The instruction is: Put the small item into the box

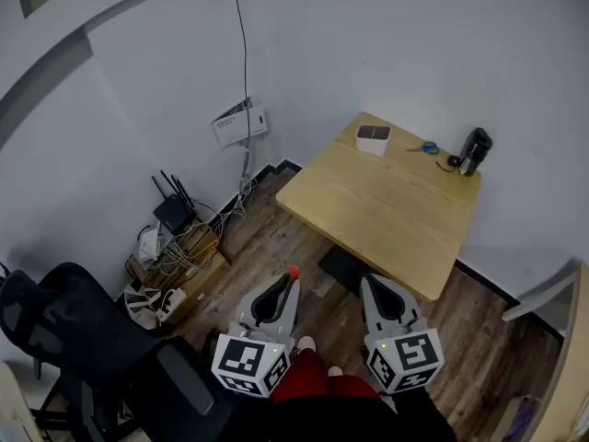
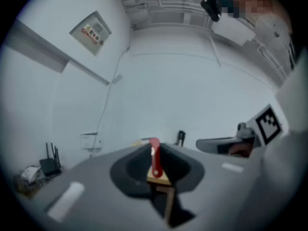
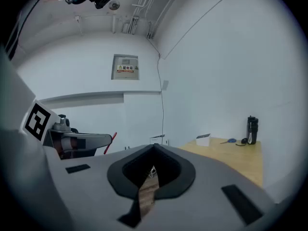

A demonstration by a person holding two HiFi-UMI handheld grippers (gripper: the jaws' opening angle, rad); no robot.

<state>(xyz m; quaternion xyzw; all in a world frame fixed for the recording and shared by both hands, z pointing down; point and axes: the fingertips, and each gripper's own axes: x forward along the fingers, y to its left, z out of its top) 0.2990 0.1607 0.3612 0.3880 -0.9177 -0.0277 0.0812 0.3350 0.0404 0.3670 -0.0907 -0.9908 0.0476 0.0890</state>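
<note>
My left gripper (image 1: 286, 286) is shut on a small red item (image 1: 293, 272) that sticks out past its tips. In the left gripper view the thin red item (image 2: 155, 157) stands upright between the closed jaws. My right gripper (image 1: 374, 285) hangs beside the left one, shut with nothing in it. Both are above the wooden floor, short of the table (image 1: 386, 210). The box (image 1: 373, 138), white with a dark top, sits at the table's far edge. In the right gripper view the box (image 3: 203, 139) is small and ahead to the right, with the left gripper (image 3: 79, 142) and the red item (image 3: 112, 142) at the left.
Blue scissors (image 1: 425, 147) and a black bottle (image 1: 475, 151) lie near the table's far right corner. A black office chair (image 1: 74, 339) stands at the lower left. Routers, cables and boxes (image 1: 170, 242) crowd the floor by the wall.
</note>
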